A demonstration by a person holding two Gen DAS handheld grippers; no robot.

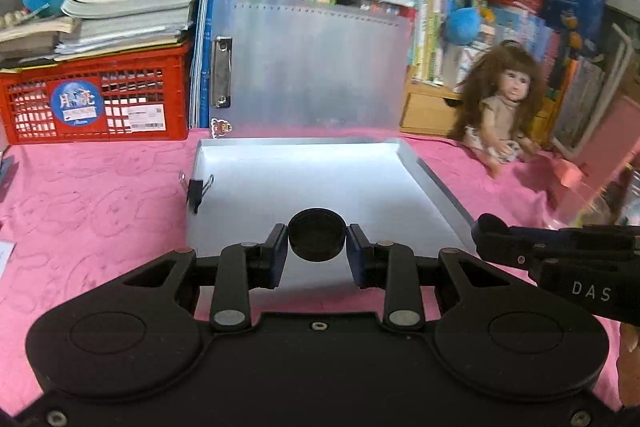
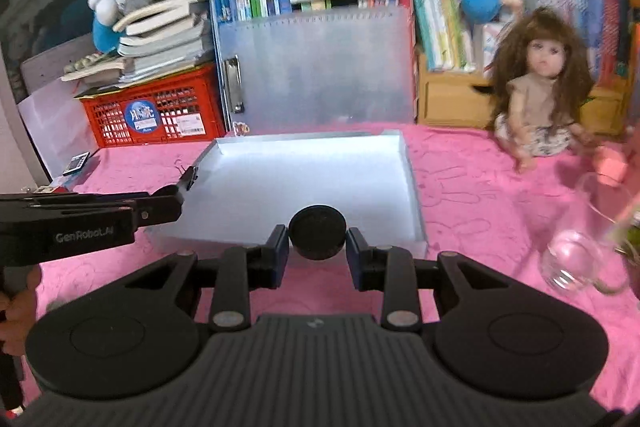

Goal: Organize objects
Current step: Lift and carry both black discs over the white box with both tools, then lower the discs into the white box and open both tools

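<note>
Pink-covered desk (image 1: 100, 187) carries an open file box (image 1: 320, 179) ahead; both hand-held grippers, left (image 1: 318, 251) and right (image 2: 317, 249), sit released and holding nothing, so I judge a first pickup, perhaps the binder clip (image 1: 196, 189), comes next.

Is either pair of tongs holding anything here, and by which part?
Nothing is held. The left tongs and the right tongs both stand open, facing the silver tray, with no object clamped between their fingers.

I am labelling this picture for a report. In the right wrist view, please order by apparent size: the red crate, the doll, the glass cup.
1. Red crate and doll: they look alike in extent, so I do not rank them.
2. Glass cup: smaller, though it lies nearer to the camera and is blurred.
</note>
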